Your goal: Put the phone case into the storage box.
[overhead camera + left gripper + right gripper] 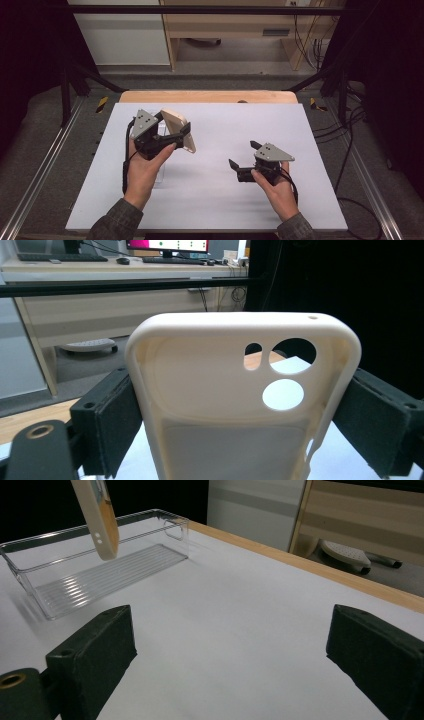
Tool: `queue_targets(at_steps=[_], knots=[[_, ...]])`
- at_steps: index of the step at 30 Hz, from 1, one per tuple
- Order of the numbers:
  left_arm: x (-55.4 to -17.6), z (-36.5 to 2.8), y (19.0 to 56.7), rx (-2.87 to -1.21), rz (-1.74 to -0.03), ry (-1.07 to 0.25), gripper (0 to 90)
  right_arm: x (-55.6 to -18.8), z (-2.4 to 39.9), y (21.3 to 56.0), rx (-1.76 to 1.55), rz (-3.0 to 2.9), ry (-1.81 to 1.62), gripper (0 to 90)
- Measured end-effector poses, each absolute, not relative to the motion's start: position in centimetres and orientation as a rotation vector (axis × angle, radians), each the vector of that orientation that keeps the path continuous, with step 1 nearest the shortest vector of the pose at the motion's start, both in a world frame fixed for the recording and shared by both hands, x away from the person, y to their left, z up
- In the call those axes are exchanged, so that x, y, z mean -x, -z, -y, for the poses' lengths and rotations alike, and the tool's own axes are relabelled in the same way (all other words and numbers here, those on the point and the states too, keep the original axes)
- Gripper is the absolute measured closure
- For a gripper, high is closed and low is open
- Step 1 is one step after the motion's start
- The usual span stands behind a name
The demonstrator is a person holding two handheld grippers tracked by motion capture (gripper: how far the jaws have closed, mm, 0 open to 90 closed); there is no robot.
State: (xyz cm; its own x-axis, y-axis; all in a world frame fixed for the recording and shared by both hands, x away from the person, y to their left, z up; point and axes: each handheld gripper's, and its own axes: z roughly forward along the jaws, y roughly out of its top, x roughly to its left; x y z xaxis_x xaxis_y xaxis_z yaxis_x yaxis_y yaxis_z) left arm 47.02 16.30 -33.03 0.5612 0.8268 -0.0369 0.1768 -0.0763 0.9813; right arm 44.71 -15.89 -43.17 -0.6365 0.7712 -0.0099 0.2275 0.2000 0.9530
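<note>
My left gripper is shut on a cream phone case, held up above the left half of the white table. In the left gripper view the phone case stands upright between the two black pads, its inner side and camera cut-outs facing the camera. My right gripper rests low over the right half of the table, open, with nothing between its pads. In the right gripper view the lower end of the phone case hangs over a clear plastic tray.
The clear tray lies on the white table sheet under my left hand, hard to see from above. A wooden table edge runs along the far side. Black frame posts and cables stand at both sides; desks stand beyond.
</note>
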Motion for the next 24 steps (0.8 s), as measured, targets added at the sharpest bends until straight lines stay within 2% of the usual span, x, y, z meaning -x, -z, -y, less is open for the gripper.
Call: queue_targets(at_steps=[24], knots=[[-47.8,-20.2,31.4,-1.527,-0.92,-0.738,10.9,-44.1,20.6,44.1,-1.0,-1.891,-1.395,6.8]])
